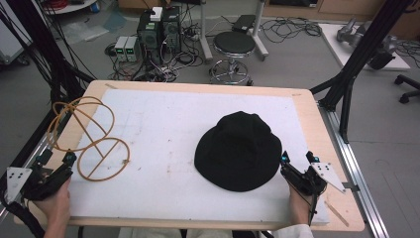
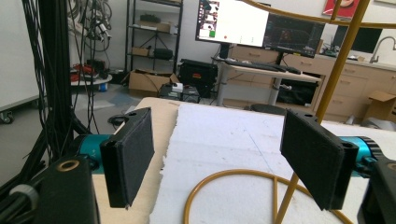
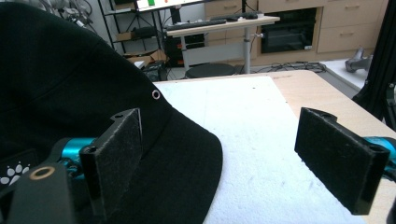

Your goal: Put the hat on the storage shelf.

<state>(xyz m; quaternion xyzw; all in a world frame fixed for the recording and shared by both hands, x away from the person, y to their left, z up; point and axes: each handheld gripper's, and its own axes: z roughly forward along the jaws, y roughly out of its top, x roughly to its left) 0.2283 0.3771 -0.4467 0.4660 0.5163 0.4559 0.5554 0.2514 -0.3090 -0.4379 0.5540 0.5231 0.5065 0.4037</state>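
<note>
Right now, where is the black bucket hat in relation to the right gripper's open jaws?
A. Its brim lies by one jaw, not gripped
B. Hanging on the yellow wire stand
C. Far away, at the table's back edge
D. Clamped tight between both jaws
A: in the right gripper view the black bucket hat lies with its brim beside one jaw of the right gripper, whose jaws stand wide apart over the white mat.

I see grey floor past the tabletop's far edge, a round stool (image 1: pixel 234 45), computer towers (image 1: pixel 159 29) amid tangled cables, a desk with monitors (image 2: pixel 259 25), wooden cabinets (image 3: pixel 352 21), possibly a sink tap.
</note>
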